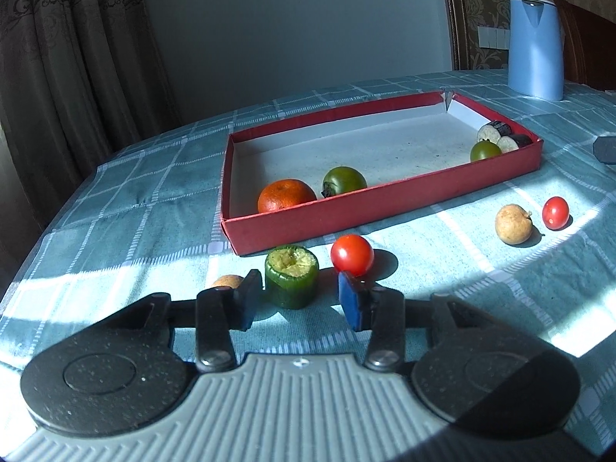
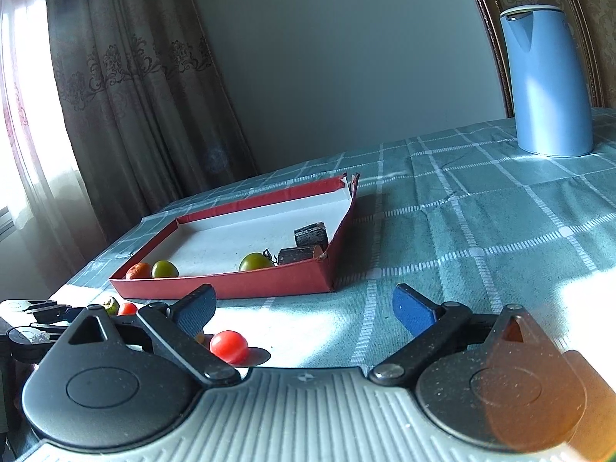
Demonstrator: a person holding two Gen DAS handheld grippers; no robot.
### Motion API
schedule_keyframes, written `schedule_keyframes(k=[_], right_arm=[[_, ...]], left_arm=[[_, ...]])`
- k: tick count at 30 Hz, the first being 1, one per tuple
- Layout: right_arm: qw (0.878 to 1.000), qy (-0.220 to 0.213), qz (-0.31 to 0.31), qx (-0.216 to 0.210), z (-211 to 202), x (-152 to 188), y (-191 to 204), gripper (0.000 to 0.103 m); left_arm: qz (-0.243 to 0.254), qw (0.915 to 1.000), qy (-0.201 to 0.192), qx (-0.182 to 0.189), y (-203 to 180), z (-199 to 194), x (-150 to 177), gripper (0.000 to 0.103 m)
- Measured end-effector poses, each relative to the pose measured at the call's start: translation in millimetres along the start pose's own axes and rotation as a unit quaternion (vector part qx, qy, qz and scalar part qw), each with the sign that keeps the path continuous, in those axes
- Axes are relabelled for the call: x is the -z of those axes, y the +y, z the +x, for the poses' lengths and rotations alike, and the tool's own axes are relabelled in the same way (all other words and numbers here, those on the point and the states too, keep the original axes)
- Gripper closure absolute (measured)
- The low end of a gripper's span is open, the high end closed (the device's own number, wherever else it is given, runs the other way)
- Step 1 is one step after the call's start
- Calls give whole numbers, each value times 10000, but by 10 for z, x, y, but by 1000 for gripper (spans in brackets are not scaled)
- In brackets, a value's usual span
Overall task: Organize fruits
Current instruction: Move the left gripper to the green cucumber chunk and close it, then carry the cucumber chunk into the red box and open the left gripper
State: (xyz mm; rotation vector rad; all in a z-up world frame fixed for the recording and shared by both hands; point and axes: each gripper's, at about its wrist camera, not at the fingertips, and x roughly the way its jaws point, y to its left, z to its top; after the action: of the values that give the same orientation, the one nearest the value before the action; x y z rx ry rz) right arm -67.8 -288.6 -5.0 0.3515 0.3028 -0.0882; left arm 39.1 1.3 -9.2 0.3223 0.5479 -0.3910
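Behind red tray point(image 1: 385, 208), blue kettle point(image 1: 535, 48), curtain point(image 1: 57, 77)

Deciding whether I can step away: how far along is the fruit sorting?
Done: an orange, two green tomatoes and two dark slices lie in the red tray. In hand: the left gripper brackets the green chunk, pads not yet pressing; the right gripper is open and empty. Left on the cloth: two red tomatoes and two tan fruits.
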Motion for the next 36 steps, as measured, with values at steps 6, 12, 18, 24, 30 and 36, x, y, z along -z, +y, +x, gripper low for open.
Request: schedule_keyframes(k=[6, 12, 18, 24, 30, 36], right_arm=[[10000, 37, 21, 19, 16, -3, -5, 4], [10000, 57, 24, 29, 16, 0, -11, 4], [9999, 51, 77, 40, 19, 1, -23, 4], [9999, 66, 73, 51, 20, 2, -21, 4], [9999, 107, 31, 79, 34, -1, -6, 4], [9999, 117, 40, 76, 39, -5, -2, 4]], left_arm=[[-73, 9999, 92, 13, 26, 120, -79, 70], [-53, 10000, 28, -57, 14, 98, -64, 75], [-27, 9999, -105, -58, -26, 18, -40, 75], [-185, 9995, -260, -89, -46, -74, -39, 75], [-366, 9976, -553, -210, -152, -133, -189, 75], [-803, 9940, -650, -363, -150, 58, -486, 75]])
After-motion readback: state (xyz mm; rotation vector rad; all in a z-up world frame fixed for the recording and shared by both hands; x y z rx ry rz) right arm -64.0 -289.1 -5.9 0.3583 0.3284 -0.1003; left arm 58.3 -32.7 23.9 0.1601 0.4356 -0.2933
